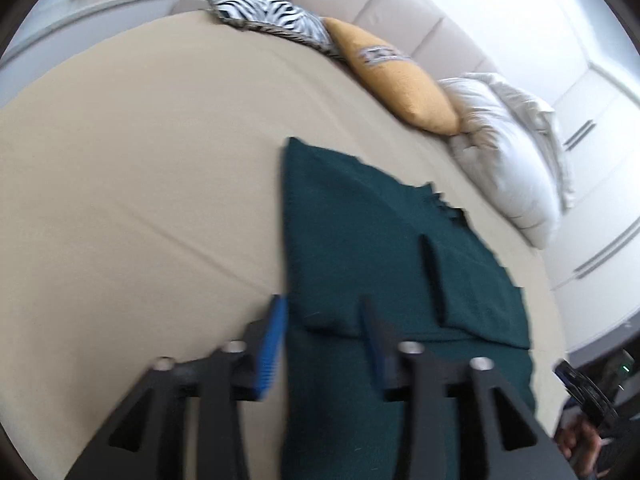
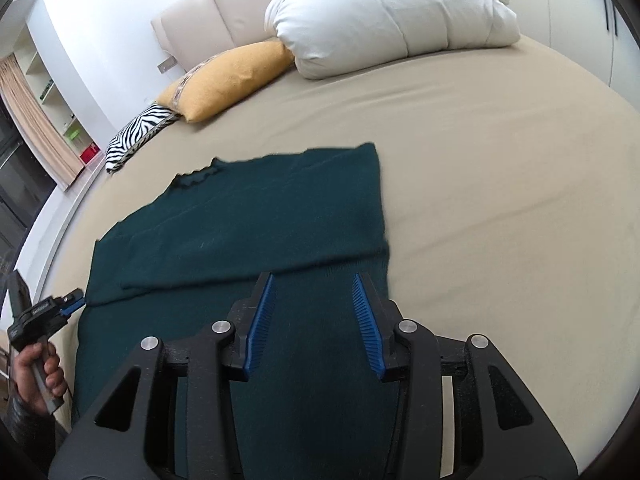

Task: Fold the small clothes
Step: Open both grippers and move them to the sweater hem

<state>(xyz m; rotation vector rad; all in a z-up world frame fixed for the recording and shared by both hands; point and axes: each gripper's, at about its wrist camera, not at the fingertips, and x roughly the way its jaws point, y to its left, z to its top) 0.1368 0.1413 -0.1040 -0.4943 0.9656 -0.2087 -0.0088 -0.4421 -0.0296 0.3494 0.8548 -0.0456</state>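
A dark green knit garment lies flat on the beige bed, with its sleeves folded in over the body; it also shows in the right wrist view. My left gripper is open and empty, hovering over the garment's left edge. My right gripper is open and empty above the garment's lower part, near its right edge. The left gripper also shows in the right wrist view at the garment's left edge, held by a hand.
The beige bed sheet spreads wide to the left. A zebra cushion, a yellow cushion and a white duvet lie along the padded headboard. White wardrobes stand at the right.
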